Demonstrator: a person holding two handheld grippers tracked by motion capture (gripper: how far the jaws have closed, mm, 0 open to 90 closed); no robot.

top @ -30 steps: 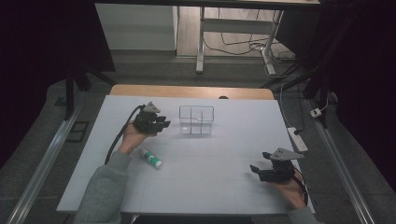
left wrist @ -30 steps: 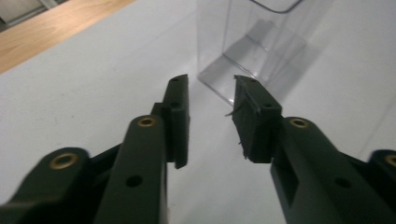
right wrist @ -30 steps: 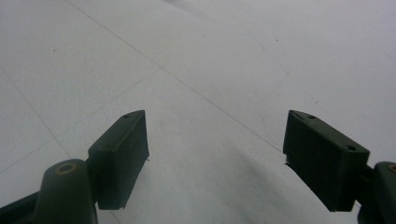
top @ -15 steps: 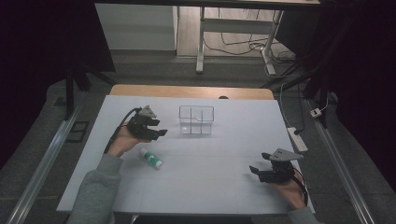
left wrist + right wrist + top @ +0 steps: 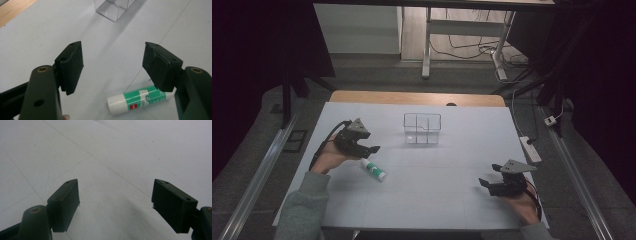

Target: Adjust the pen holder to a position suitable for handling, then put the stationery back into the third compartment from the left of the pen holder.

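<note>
Green-white glue stick (image 5: 374,170) lying flat on table, capped.

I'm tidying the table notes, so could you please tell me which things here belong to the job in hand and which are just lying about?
In the job:
- glue stick, lying beside the open left claw
- clear divided box

Lying about:
- power strip at the table's edge
- right claw, open and idle

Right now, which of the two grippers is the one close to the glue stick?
The left gripper: the glue stick lies just below its open jaws. The right gripper sits far across the table, nothing near it.
</note>
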